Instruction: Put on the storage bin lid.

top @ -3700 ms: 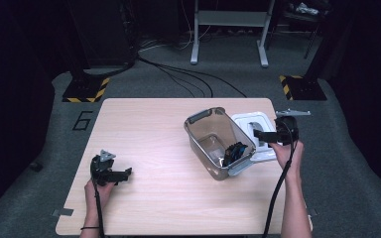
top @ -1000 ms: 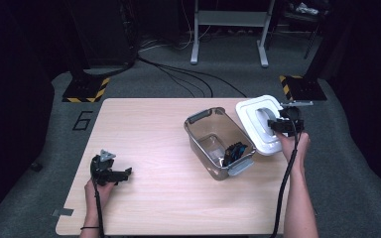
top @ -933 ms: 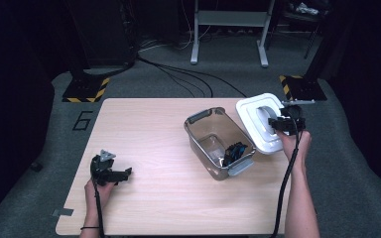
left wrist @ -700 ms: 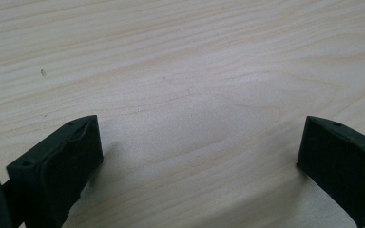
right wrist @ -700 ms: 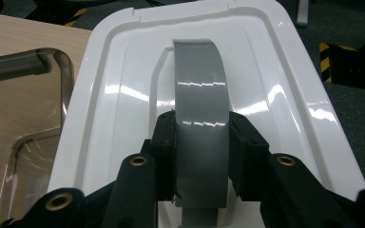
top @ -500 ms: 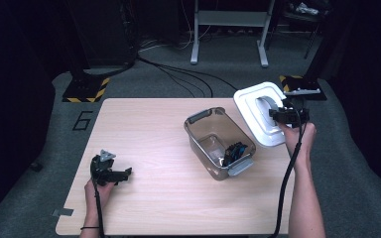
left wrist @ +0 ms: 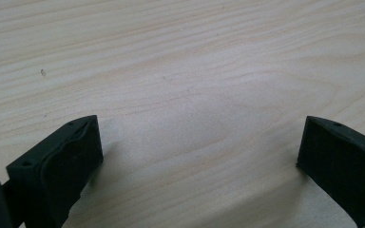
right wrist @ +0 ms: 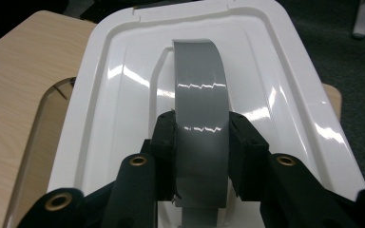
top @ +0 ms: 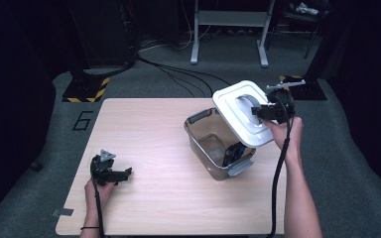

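Both grippers are black: the left gripper (top: 124, 173), near the table's (top: 144, 124) front left corner, carries a small grey three-cornered plate on top, and the right gripper (top: 256, 112), over the table's far right side, bears a longer pale grey plate. A black cable trails from each along the person's forearm, which is bare of any sleeve (a thin dark band circles the left wrist). In the right gripper view, brass-coloured rivets sit in the black jaw links, and the left gripper's blocky jaw tips show small screw holes.
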